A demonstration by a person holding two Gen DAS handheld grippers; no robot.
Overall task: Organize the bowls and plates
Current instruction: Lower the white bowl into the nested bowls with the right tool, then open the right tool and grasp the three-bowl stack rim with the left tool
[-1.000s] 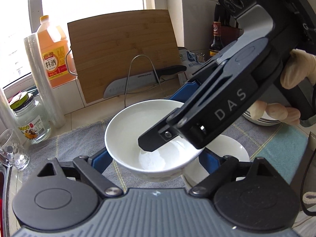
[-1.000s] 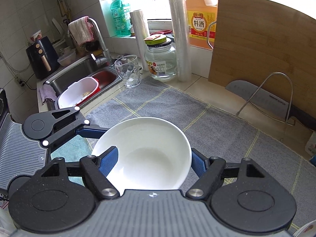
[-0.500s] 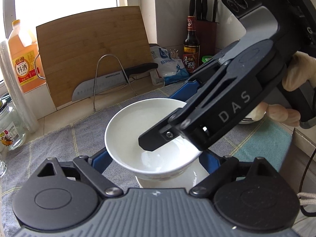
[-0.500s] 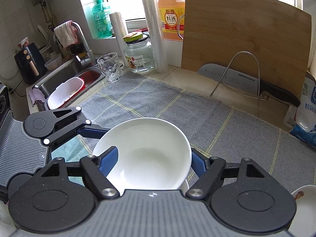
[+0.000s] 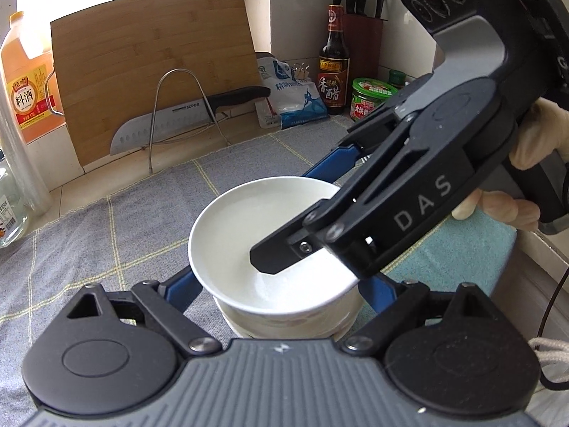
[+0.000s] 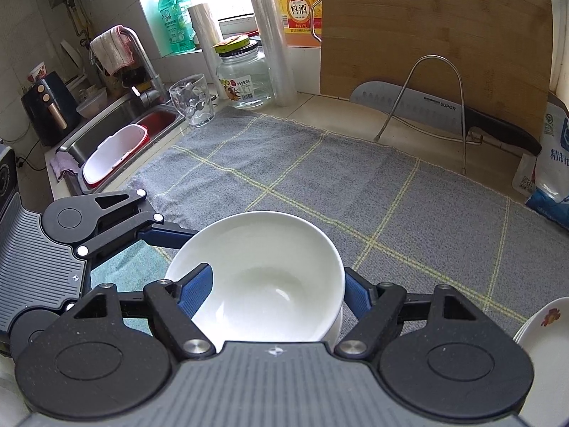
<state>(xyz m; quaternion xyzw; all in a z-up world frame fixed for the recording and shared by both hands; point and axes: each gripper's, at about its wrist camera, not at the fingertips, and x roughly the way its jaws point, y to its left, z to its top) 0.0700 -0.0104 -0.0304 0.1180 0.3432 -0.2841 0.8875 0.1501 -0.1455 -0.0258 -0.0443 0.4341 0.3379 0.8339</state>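
Note:
A plain white bowl (image 5: 249,227) hangs just above a second white bowl (image 5: 284,323) that stands on the grey cloth (image 5: 106,235). My left gripper (image 5: 281,284) has a blue finger against each side of the upper bowl, shut on it. My right gripper (image 5: 295,213) comes in from the right, held by a gloved hand (image 5: 533,135). One of its fingers is inside the bowl and the other outside the far rim. In the right wrist view the bowl (image 6: 270,267) fills the right gripper (image 6: 275,291), with the left gripper's finger (image 6: 167,233) at its left rim.
A stack of patterned plates (image 6: 547,331) sits at the right. Behind stand a cutting board (image 6: 434,46), a knife (image 6: 426,110) on a wire rack, a glass (image 6: 192,99), a jar (image 6: 245,74) and a sink (image 6: 117,131). Bottles (image 5: 332,60) and a knife block fill the back corner.
Both grippers carried the white bowl rightward along the counter and slightly down. The second bowl, earlier off to the right, now lies directly under it.

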